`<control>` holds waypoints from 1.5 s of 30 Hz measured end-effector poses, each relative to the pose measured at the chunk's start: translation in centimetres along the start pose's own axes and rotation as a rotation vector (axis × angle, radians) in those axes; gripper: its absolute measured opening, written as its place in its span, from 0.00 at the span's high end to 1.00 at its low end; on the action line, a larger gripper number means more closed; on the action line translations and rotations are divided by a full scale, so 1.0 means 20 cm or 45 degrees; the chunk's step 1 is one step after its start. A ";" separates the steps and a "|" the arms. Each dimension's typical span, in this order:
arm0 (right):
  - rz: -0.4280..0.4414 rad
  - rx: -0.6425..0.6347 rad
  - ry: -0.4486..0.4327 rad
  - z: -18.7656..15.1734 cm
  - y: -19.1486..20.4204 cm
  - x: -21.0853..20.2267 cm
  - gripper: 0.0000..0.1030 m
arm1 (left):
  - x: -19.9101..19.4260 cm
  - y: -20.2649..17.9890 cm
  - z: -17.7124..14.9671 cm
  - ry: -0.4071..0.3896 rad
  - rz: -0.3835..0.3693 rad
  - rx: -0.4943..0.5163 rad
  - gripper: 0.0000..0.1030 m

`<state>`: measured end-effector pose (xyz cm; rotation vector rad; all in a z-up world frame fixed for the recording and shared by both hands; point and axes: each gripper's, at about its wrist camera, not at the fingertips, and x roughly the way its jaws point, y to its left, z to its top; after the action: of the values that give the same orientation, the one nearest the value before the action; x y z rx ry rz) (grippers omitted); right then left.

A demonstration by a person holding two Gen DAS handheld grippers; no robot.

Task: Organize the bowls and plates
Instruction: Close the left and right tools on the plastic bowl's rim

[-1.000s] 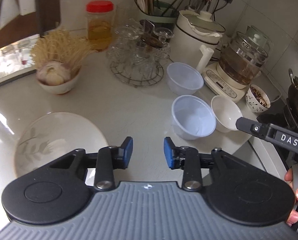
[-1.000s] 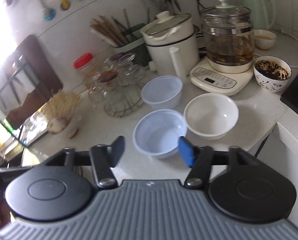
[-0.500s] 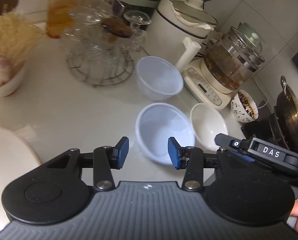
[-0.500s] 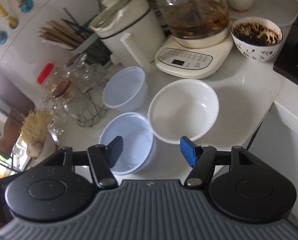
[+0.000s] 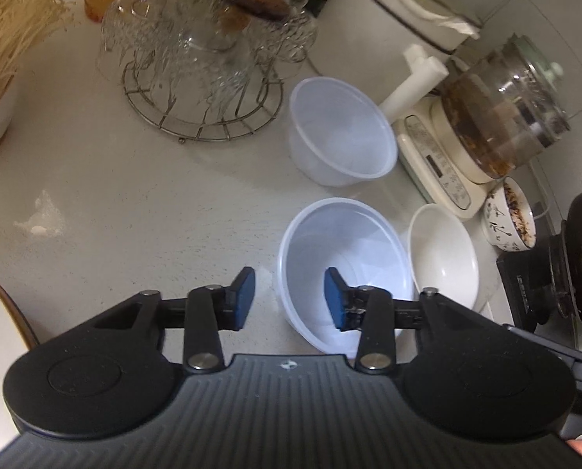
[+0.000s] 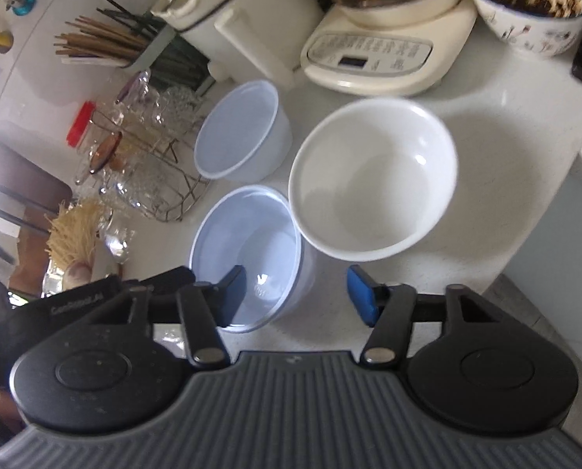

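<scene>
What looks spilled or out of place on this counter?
A small white powdery smear sits on the counter, left of the bowls, like a spill. The three empty bowls stand upright and look undamaged.

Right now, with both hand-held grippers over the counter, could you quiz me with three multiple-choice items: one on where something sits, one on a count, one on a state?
1. Where does the white ceramic bowl sit?
A. beside the nearer clear plastic bowl
B. inside the glass rack
C. on the stove

2. How many clear plastic bowls stand on the counter?
A. one
B. two
C. four

3. What state is the left hand-held gripper in?
A. shut on a plate
B. shut on a spoon
C. open, straddling the nearer bowl's rim

Answers: 1 A, the rims lie side by side; 2 B, the nearer one and the farther one; 3 C, its blue pads stand apart, one inside the bowl.
</scene>
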<state>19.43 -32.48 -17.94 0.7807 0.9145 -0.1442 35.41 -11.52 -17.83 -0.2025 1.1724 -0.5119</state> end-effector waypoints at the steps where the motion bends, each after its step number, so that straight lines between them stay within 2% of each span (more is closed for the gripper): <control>1: 0.006 0.015 0.016 0.00 0.00 0.02 0.55 | 0.02 0.01 0.01 0.005 0.004 -0.005 0.65; 5: 0.035 0.023 0.064 0.02 0.00 0.09 0.67 | 0.06 0.03 0.02 0.025 -0.006 -0.032 0.80; 8: 0.070 0.021 0.086 0.03 0.00 0.11 0.74 | 0.07 0.03 0.03 0.030 -0.016 -0.029 0.86; 10: 0.064 0.006 0.091 0.05 0.01 0.12 0.76 | 0.07 0.02 0.04 0.028 -0.004 -0.014 0.89; 14: 0.070 -0.011 0.122 0.07 0.03 0.12 0.81 | 0.03 0.01 0.07 0.025 0.004 -0.001 0.90; 25: 0.112 -0.153 0.193 0.13 0.16 0.12 0.81 | -0.13 0.05 0.06 0.006 0.049 -0.087 0.90; 35: 0.160 -0.250 0.269 0.10 0.29 0.23 0.81 | -0.24 0.20 0.01 0.004 0.121 -0.152 0.89; 45: 0.099 -0.322 0.281 0.03 0.36 0.30 0.81 | -0.23 0.29 -0.01 0.011 0.137 -0.185 0.89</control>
<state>26.70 -26.36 -18.38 0.6031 1.0853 0.1272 35.49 -4.28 -16.45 -0.2608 1.2224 -0.3340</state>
